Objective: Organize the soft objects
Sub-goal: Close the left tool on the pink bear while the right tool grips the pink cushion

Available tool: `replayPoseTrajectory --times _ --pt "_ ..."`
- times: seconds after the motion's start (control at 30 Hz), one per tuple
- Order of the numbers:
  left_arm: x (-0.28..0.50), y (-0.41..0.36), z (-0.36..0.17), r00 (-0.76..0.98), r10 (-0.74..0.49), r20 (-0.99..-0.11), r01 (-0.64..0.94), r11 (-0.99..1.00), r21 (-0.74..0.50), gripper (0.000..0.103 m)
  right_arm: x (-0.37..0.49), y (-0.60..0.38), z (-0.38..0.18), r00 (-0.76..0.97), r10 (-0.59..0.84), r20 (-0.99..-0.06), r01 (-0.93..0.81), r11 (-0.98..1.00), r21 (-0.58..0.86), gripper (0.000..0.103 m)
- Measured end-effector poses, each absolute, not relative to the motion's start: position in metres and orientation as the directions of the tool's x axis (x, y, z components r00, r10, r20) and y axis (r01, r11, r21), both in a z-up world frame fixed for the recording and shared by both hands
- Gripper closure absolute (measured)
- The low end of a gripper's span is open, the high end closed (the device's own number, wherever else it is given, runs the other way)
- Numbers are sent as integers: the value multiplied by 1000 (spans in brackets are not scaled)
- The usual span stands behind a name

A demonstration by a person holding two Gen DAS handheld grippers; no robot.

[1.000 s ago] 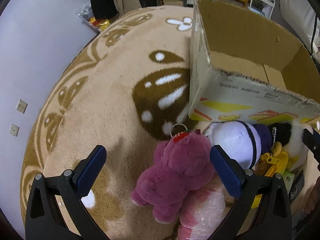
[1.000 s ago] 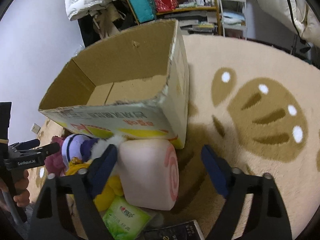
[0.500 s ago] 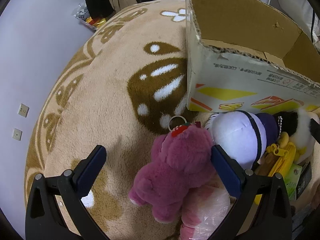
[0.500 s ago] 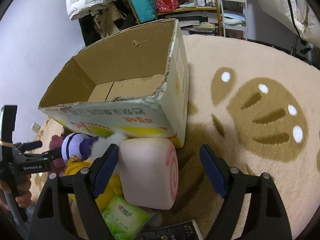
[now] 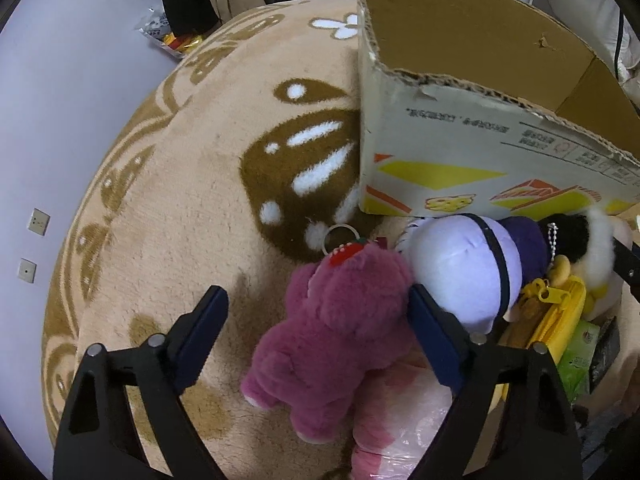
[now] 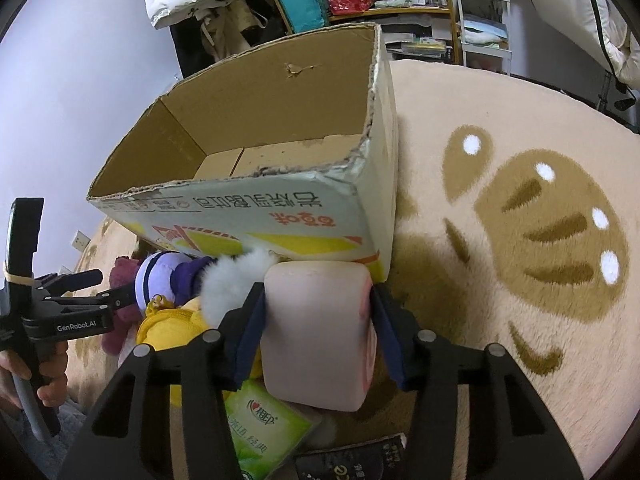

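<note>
Right gripper [image 6: 318,312]: I am closing my jaws onto the pink roll cushion [image 6: 318,332], pads touching both its sides.
Left gripper [image 5: 316,316]: I am closing around the magenta plush bear [image 5: 340,336]; one pad is still clear of it.
Cardboard box [image 6: 280,216]: sitting on the rug [image 6: 520,280], just behind the cushion.

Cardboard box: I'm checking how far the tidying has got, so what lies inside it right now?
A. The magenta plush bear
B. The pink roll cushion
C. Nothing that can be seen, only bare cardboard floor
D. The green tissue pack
C: the right wrist view looks into the cardboard box and shows only bare floor flaps, while the bear, the roll cushion and the tissue pack all lie outside on the rug.
</note>
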State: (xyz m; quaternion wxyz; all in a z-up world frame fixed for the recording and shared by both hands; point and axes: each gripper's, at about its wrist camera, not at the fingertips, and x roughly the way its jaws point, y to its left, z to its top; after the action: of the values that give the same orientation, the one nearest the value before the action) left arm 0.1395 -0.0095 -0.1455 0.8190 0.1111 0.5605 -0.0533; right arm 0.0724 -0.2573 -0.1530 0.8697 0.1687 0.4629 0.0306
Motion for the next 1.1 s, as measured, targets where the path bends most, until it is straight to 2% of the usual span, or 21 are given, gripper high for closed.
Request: replayPoseTrajectory --times 0.23,0.43,0.7,0.87,1.1 --pt "140 -8 -149 353 24 -935 200 975 101 15 73 -256 -152 568 205 -797 104 943 317 48" --pt "139 -5 -151 337 -19 -941 174 984 42 26 72 -255 -150 569 173 -804 108 953 282 48" --pt "132 -12 -146 338 -51 -940 217 976 25 51 65 -266 -148 575 155 -803 162 941 297 48" --pt "127 -13 -141 343 -52 -938 223 974 28 57 60 -271 -148 578 169 -798 180 928 327 48" --pt "119 -12 -135 357 -41 -933 220 975 42 59 53 -283 -146 582 167 -796 232 904 359 48"
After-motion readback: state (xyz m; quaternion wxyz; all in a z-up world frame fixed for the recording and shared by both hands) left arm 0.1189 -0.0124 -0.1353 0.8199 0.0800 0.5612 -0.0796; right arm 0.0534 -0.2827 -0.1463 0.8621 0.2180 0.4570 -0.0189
